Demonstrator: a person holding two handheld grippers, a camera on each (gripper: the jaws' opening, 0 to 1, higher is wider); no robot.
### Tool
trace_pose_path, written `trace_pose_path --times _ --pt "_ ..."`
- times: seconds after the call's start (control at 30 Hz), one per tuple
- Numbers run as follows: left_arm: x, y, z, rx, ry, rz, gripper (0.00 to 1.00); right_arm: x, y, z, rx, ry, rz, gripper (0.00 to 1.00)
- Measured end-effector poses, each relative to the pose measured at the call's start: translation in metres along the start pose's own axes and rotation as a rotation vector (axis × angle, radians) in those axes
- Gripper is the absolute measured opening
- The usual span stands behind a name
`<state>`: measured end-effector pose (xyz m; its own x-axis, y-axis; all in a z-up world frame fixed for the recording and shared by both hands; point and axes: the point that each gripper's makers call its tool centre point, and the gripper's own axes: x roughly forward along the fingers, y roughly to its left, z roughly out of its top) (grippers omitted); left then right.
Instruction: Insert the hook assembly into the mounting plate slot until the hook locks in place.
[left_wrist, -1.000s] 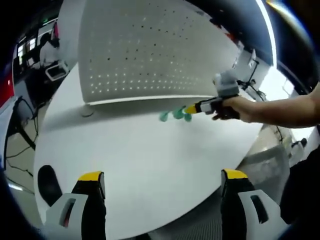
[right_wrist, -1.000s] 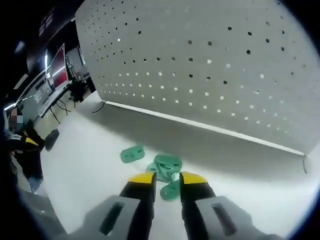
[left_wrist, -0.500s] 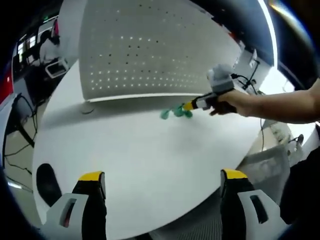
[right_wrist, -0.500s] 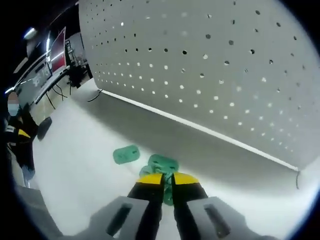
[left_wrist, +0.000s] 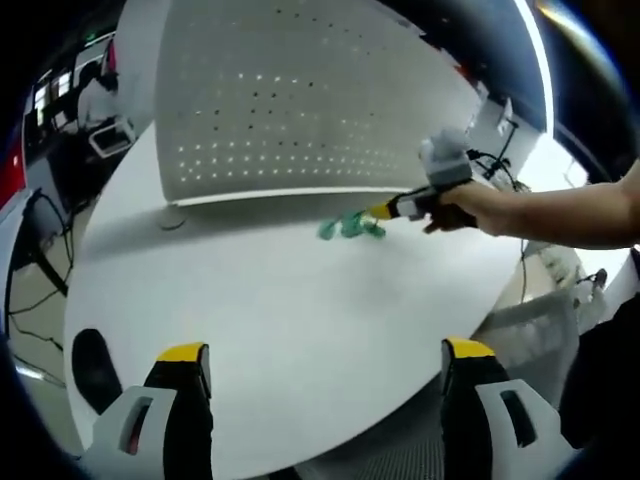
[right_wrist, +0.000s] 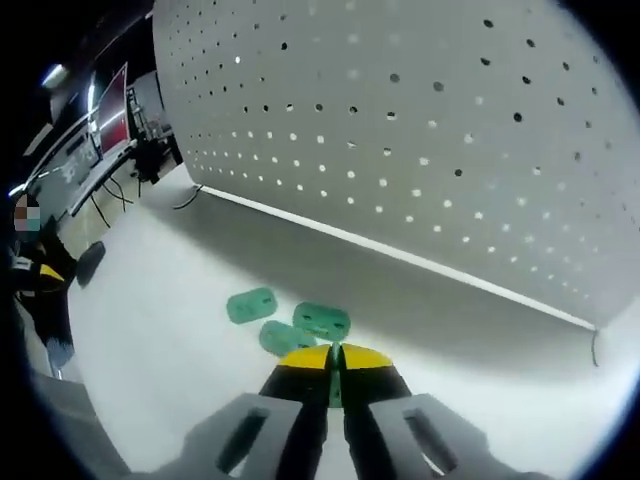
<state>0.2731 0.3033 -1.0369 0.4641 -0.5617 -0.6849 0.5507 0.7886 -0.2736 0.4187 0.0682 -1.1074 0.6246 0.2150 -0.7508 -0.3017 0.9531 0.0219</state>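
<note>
- While the left gripper (left_wrist: 322, 385) waits near the front edge of the white table (left_wrist: 270, 310) with its jaws wide apart and nothing between them, the right gripper (right_wrist: 334, 360) works at the back of the table.
- A second ago the right gripper's jaws had a gap between them. Now the yellow tips are pressed together, with a thin bit of green showing between them.
- This looks like a pinch on one green hook piece (right_wrist: 336, 385), so the pick-up seems to be done.
- Three more green pieces lie on the table just ahead of the tips: one (right_wrist: 249, 305) to the left, one (right_wrist: 321, 320) in the middle and one (right_wrist: 280, 338) nearer the jaws. They sit close together, well apart from the table's front edge.
- The white board with holes (right_wrist: 420, 140) stands upright along the back edge of the table, just behind the green pieces.
- In the left gripper view a person's hand (left_wrist: 470, 210) holds the right gripper beside the green pieces.
- The next job is likely to lift the piece and carry it to a hole in the board. It is small, so it could slip.
</note>
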Motion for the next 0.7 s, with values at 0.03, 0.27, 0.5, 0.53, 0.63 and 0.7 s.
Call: trace_pose_path --times 0.03,0.27,0.5,0.53,0.63,0.7 --pt "0.000 0.000 0.000 0.001 0.000 -0.001 0.97 0.000 0.000 0.000 -0.001 -0.002 -0.001 0.00" --pt "-0.002 -0.003 0.003 0.012 -0.004 -0.002 0.97 -0.011 -0.006 0.006 0.020 -0.031 -0.009 0.00" --pt "-0.004 -0.007 0.008 0.025 -0.018 -0.001 0.97 -0.026 0.003 0.018 -0.039 -0.111 0.047 0.00" --pt "-0.004 -0.007 0.008 0.026 -0.018 0.002 0.97 -0.029 0.004 0.014 -0.052 -0.088 0.042 0.00" --pt "-0.004 -0.008 0.009 0.026 -0.021 0.000 0.97 -0.037 0.000 0.017 -0.084 -0.102 0.019 0.00" --pt "-0.004 -0.010 0.010 0.026 -0.024 -0.001 0.98 -0.046 -0.001 0.025 -0.031 -0.138 0.025 0.00"
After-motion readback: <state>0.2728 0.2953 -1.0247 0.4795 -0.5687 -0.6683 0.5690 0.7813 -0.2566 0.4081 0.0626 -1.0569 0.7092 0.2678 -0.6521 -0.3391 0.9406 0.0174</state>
